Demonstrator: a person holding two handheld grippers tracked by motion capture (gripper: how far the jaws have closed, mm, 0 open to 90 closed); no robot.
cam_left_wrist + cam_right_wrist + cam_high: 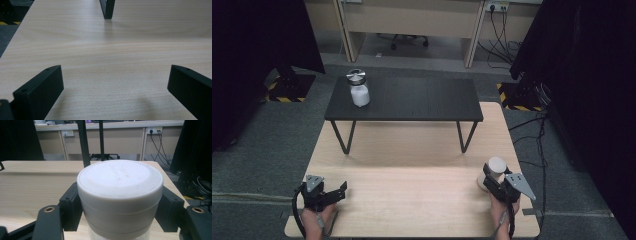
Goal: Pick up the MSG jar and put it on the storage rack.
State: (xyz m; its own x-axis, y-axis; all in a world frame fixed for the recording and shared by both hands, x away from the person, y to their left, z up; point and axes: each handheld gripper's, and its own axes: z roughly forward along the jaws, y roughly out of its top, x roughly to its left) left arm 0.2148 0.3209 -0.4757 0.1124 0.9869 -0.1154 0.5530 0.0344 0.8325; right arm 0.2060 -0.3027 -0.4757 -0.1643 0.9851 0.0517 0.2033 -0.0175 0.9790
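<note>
A white round jar with a flat white lid [120,187] stands on the light wooden table [412,195] near its front right corner, where the high view shows the jar [495,167] too. My right gripper [494,181] is shut on it, its black pads pressing the jar's sides just below the lid. My left gripper [337,192] rests at the front left of the table, its jaws wide open over bare wood [112,75] with nothing between them. A second jar [359,88] with a metal lid and white contents stands on the left end of the small black table [422,100].
The small black table stands on the far half of the wooden table on thin black legs [343,137]. Dark curtains [592,75] hang at both sides. Cables [537,135] lie on the floor to the right, with desks behind.
</note>
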